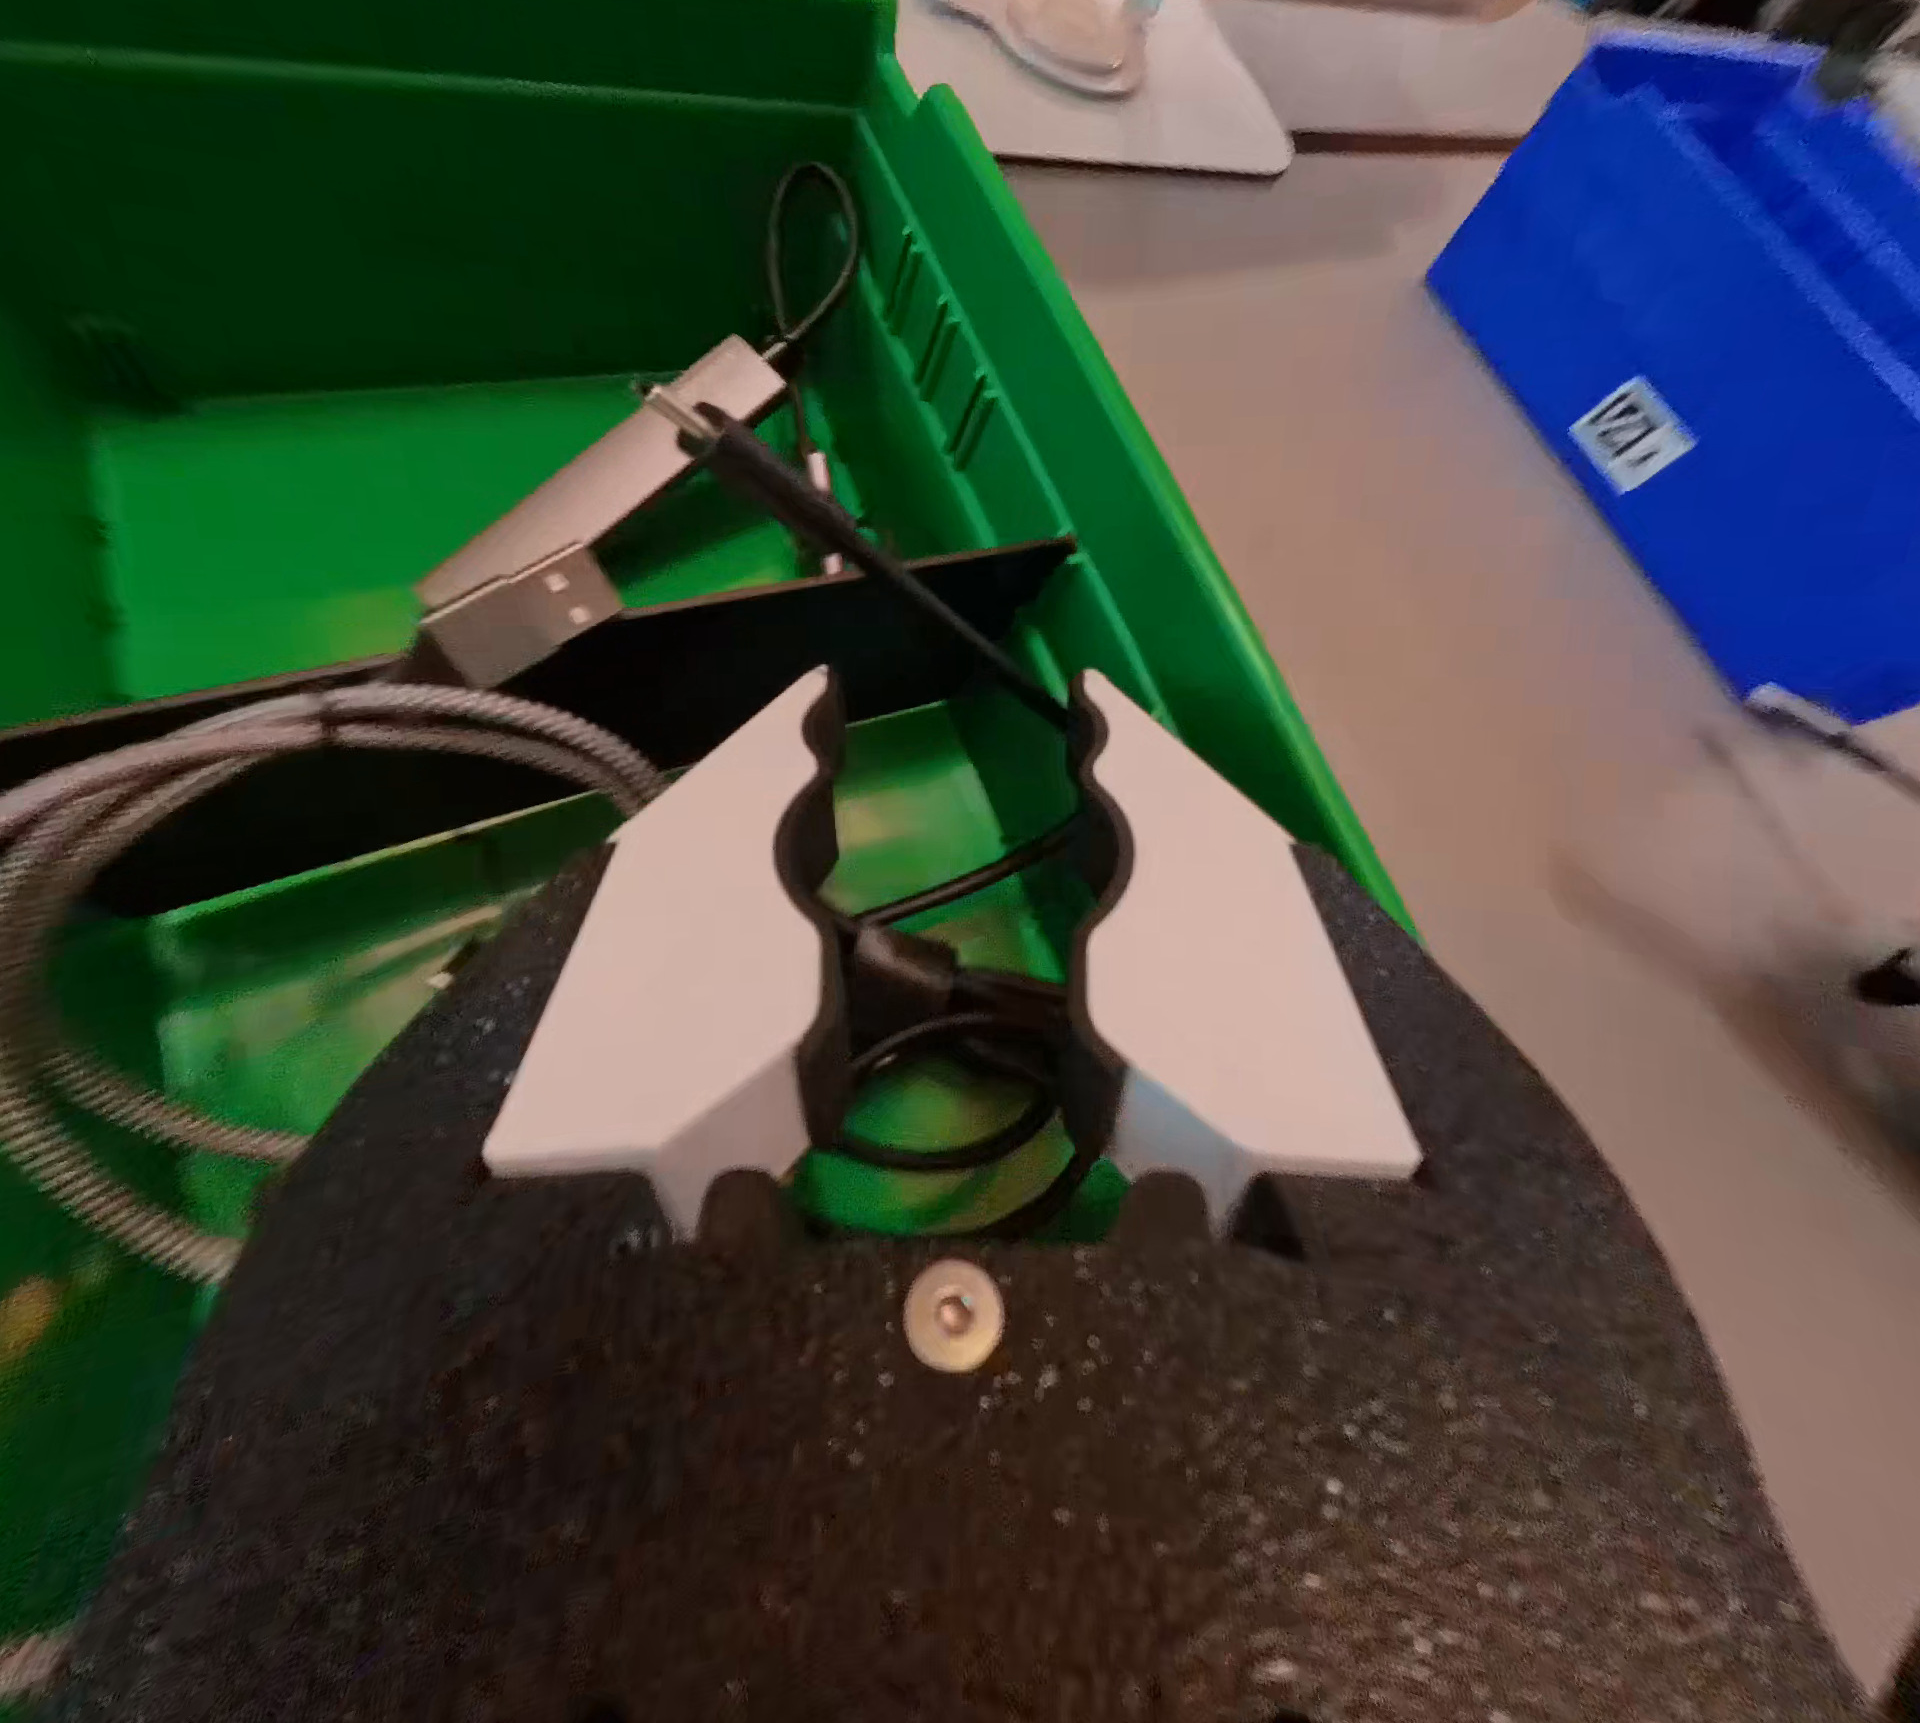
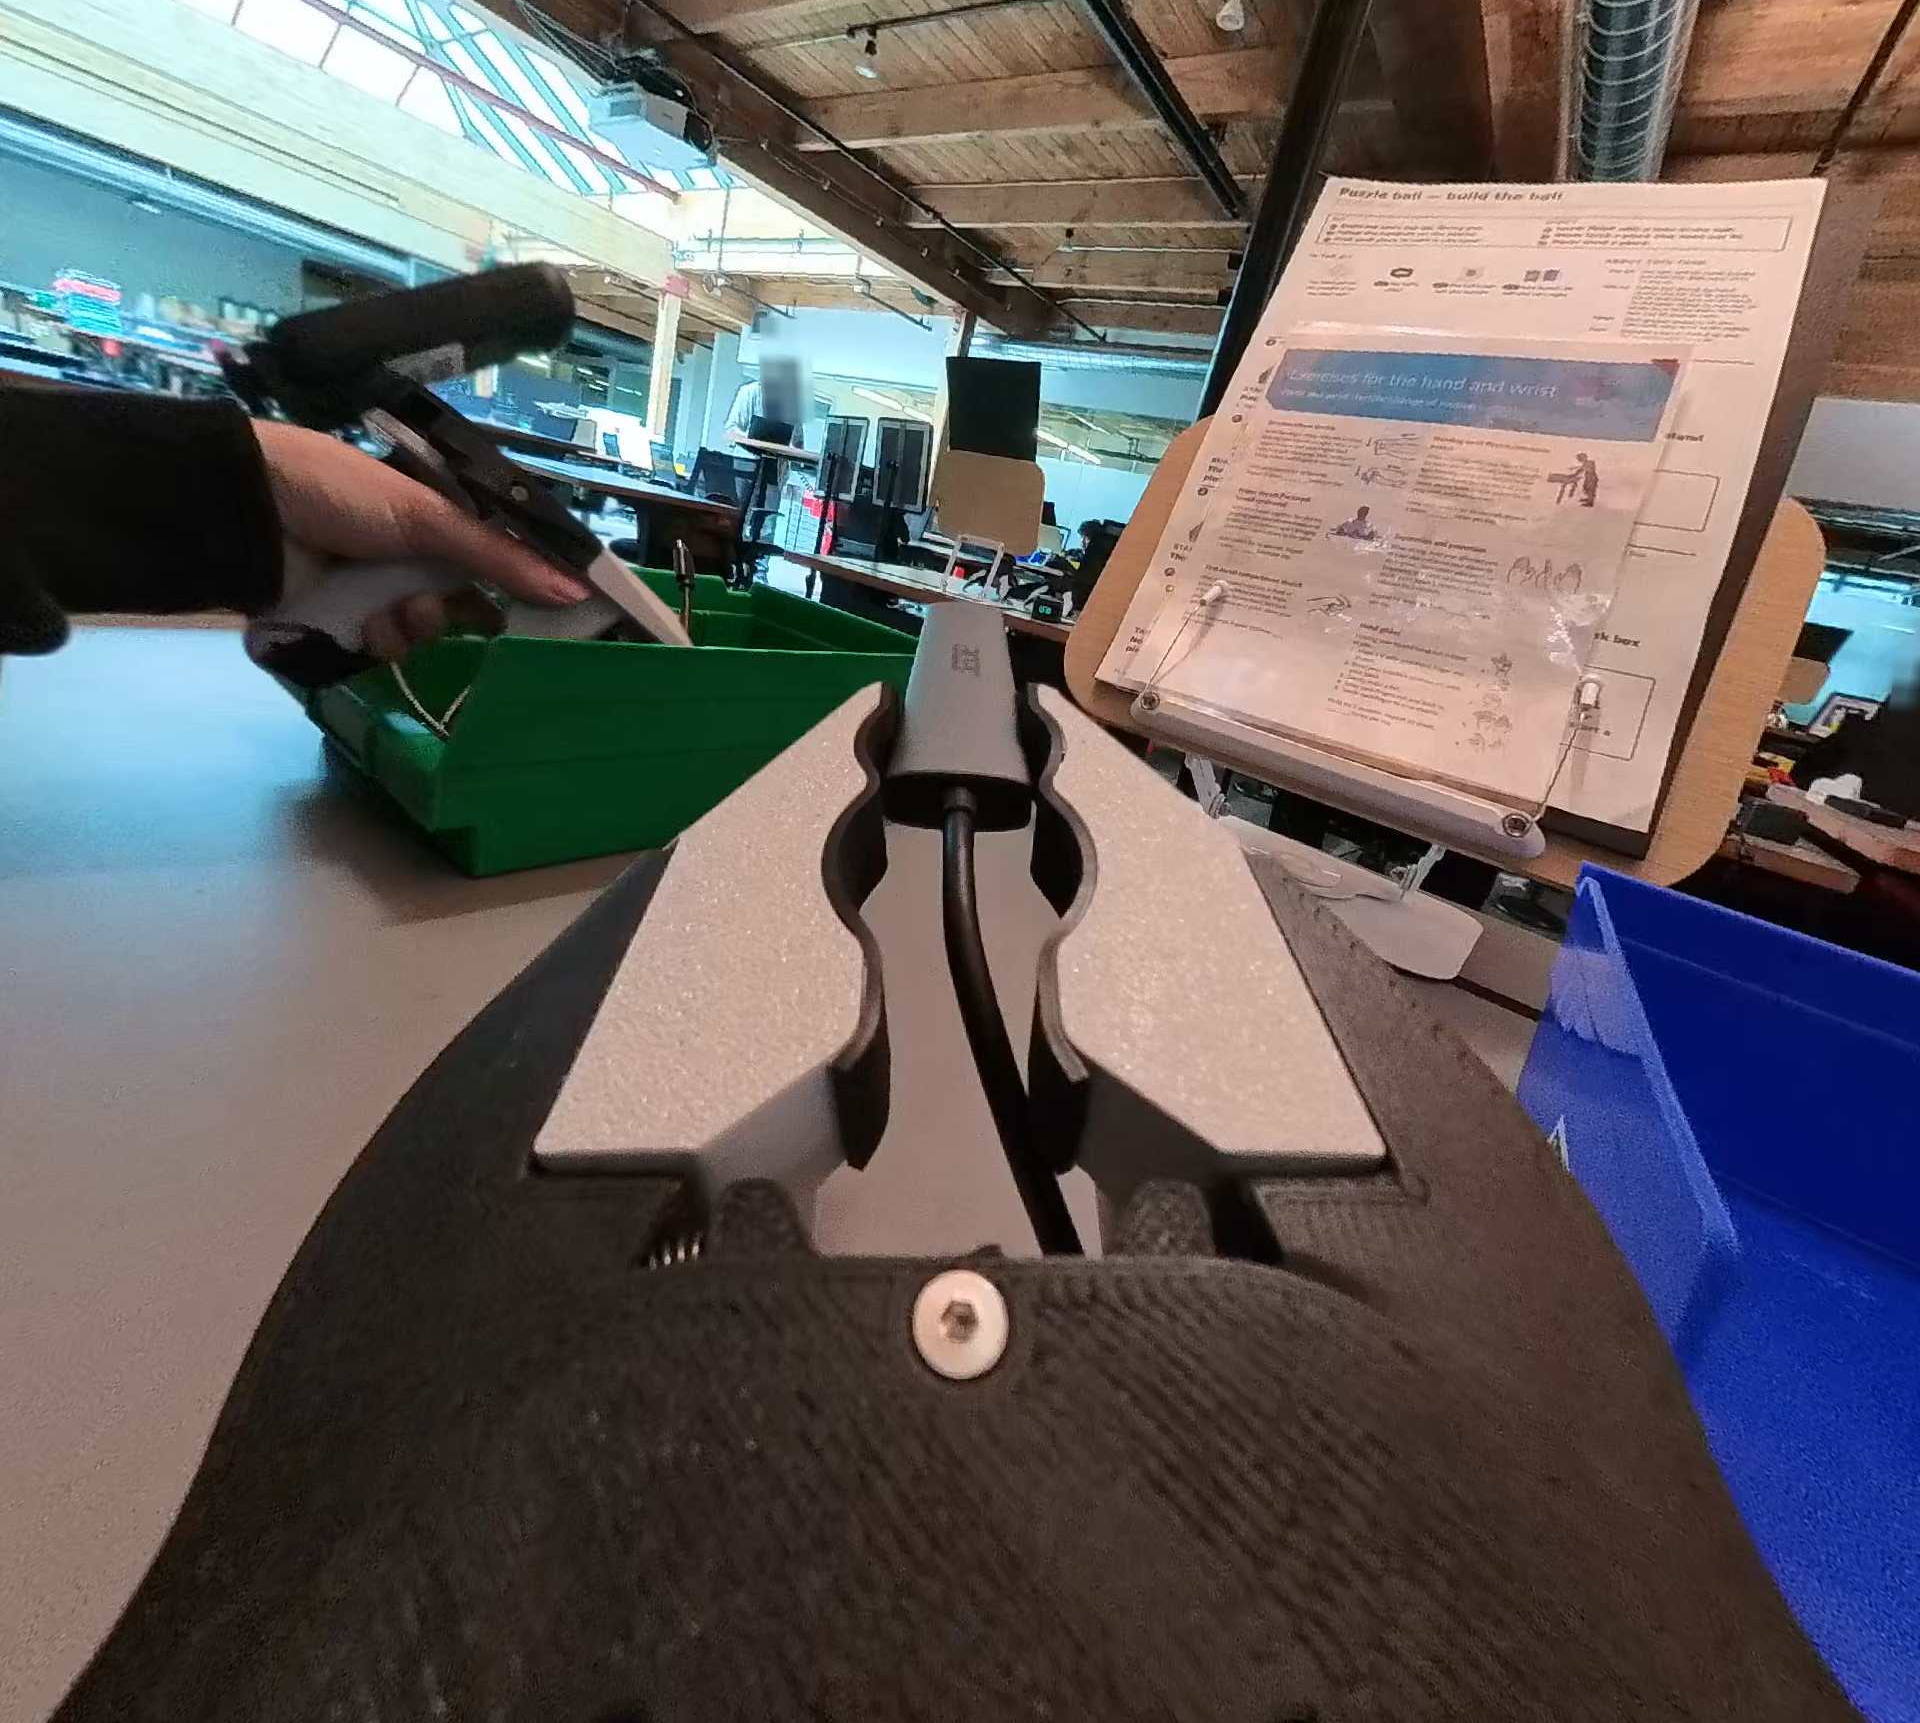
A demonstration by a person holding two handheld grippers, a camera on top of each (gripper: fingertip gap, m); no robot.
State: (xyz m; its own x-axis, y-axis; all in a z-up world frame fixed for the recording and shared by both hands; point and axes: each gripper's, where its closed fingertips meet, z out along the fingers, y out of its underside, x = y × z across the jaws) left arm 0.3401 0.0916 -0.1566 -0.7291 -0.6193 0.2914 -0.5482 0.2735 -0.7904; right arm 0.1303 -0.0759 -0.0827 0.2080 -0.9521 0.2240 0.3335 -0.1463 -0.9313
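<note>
In the left wrist view my left gripper (image 1: 951, 686) is open and empty over the near right corner of a green bin (image 1: 416, 146). A thin black cable (image 1: 940, 1143) lies coiled on the bin floor below the gap and runs up past the right fingertip. A grey USB plug with a slim grey body (image 1: 540, 593) leans on a black divider (image 1: 727, 634), beside a braided grey cable (image 1: 208, 738). In the right wrist view my right gripper (image 2: 961, 702) is shut on a grey adapter (image 2: 956, 676), held up above the table; its black cord (image 2: 966, 894) runs back between the fingers.
A blue bin (image 2: 1766, 1154) stands at the right, also in the left wrist view (image 1: 1662, 385). A wooden stand with printed sheets (image 2: 1455, 530) is behind it. A hand holds the left gripper (image 2: 644, 603) over the green bin (image 2: 582, 759). The grey table (image 2: 156, 894) lies between. The gap from one gripper's tips to the other's is roughly 30 cm.
</note>
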